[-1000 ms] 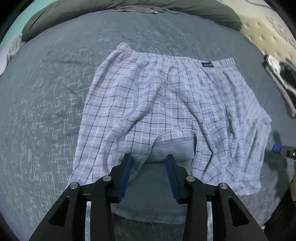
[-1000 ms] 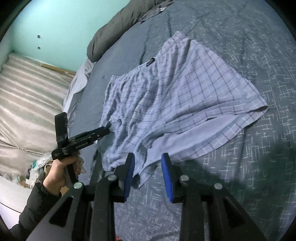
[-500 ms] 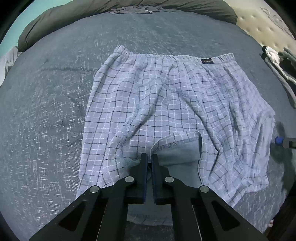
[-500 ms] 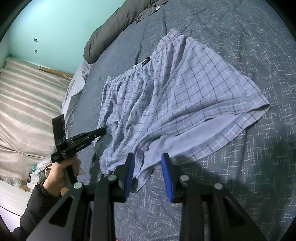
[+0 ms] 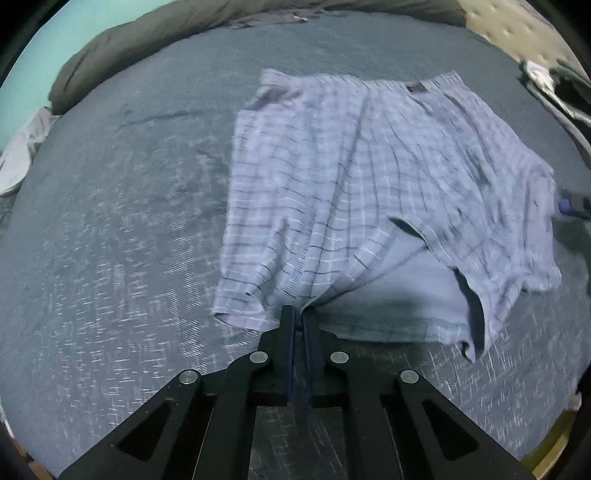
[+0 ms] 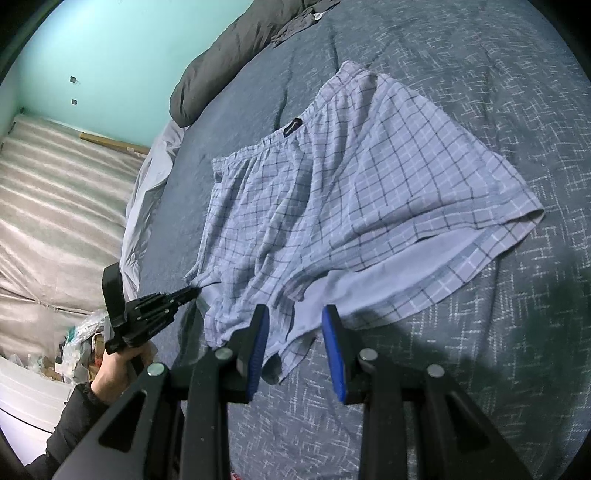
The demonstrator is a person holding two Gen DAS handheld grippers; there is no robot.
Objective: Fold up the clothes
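Note:
Pale blue checked shorts [image 5: 369, 192] lie on a dark blue bedspread [image 5: 110, 240], waistband at the far end. My left gripper [image 5: 298, 314] is shut on the hem near the crotch, and the cloth rises in taut folds from its tips. The right wrist view shows the same shorts [image 6: 332, 192] spread out, with the left gripper [image 6: 194, 291] pinching a leg edge at the left, held by a hand [image 6: 118, 365]. My right gripper [image 6: 295, 347] is open just above the near hem, with the cloth's edge between its blue pads [image 6: 258, 347].
A grey pillow [image 6: 221, 62] and a dark garment [image 6: 295, 26] lie at the bed's head. A bare mattress [image 6: 55, 203] leans by the turquoise wall [image 6: 110, 55]. Bags and clutter [image 6: 77, 343] sit on the floor beside the bed.
The left gripper closed on the shorts' hem and has pulled it toward the bed's left edge, lifting and bunching the cloth. The right gripper stays open and has come closer to the near hem.

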